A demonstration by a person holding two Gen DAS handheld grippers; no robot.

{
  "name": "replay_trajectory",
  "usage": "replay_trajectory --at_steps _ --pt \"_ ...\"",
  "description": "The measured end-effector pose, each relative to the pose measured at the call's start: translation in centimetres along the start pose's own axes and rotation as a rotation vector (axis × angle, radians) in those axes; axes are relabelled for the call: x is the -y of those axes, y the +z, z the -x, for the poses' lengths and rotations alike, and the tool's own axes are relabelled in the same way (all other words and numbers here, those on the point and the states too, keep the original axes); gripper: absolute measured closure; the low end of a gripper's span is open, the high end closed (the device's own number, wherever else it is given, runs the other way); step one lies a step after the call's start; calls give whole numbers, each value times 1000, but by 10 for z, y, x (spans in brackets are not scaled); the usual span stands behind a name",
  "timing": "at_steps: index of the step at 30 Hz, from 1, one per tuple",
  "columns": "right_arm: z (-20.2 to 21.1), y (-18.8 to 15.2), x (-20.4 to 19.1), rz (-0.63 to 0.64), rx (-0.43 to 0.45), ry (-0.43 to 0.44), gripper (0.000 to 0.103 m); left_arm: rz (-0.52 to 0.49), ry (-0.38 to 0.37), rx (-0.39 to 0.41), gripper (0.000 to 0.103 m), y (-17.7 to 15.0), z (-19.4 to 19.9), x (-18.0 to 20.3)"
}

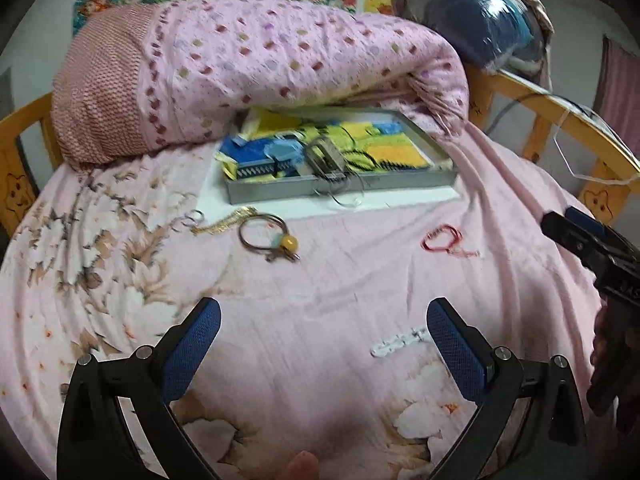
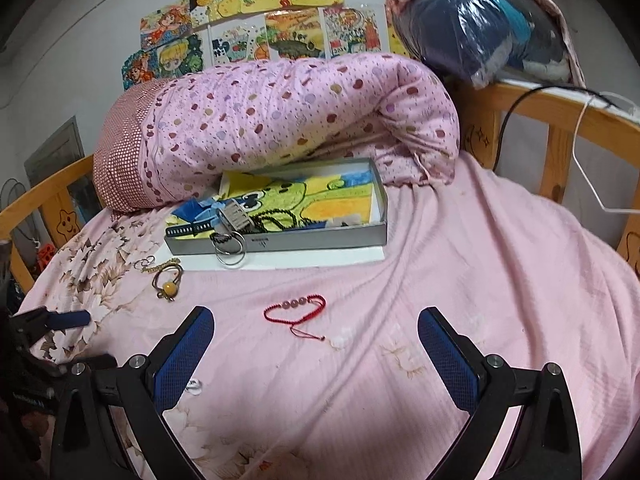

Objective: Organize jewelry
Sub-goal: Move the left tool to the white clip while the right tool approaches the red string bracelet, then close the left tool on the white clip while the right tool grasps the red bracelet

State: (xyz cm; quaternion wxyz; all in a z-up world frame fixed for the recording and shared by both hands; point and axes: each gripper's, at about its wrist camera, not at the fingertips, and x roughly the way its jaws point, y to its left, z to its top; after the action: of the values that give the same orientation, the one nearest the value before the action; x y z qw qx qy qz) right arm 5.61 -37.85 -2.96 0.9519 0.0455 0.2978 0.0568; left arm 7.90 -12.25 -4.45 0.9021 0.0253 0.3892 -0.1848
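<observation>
A grey box (image 1: 400,184) (image 2: 320,239) lined with a colourful drawing holds several pieces of jewelry on the pink bed. Metal rings (image 2: 231,254) hang over its front wall. On the sheet lie a red cord bracelet (image 2: 296,307) (image 1: 442,238), a bangle with a yellow bead (image 1: 266,236) (image 2: 168,280), a gold chain (image 1: 224,222) and a white bracelet (image 1: 396,342). My left gripper (image 1: 324,344) is open and empty above the sheet, the white bracelet by its right finger. My right gripper (image 2: 316,352) is open and empty just short of the red bracelet.
A rolled pink dotted quilt (image 2: 280,128) lies behind the box. A wooden bed rail (image 2: 560,112) runs around the bed, with a blue bag (image 2: 480,28) on its corner. The other gripper shows at the right edge of the left wrist view (image 1: 592,248).
</observation>
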Motion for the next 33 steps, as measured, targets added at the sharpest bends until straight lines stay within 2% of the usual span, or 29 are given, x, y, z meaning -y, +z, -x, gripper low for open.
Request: replay_trajectory --at_steps 4,7,17,22,24,25,29,33 --pt "-6 -4 3 -7 -25 11 0 -54 -79 -70 2 -9 -15 7" --pt "-13 -6 4 1 -43 32 0 -87 -100 -102 2 -14 -25 13" --pt "-60 -5 17 71 -122 181 0 -235 -157 -132 3 -21 -53 32" --pt "-81 -1 19 95 -162 235 0 -283 -198 -145 27 -22 -67 41" --pt "-88 0 16 125 -175 246 0 -301 -213 -164 41 -24 -74 44" --pt "-92 1 14 138 -184 251 0 -310 -217 -173 45 -25 -78 45" --pt "-110 2 12 143 -225 271 3 -323 -203 -166 58 -26 -83 47" --pt "-131 2 6 154 -286 269 11 -300 -149 -156 73 -20 -89 44"
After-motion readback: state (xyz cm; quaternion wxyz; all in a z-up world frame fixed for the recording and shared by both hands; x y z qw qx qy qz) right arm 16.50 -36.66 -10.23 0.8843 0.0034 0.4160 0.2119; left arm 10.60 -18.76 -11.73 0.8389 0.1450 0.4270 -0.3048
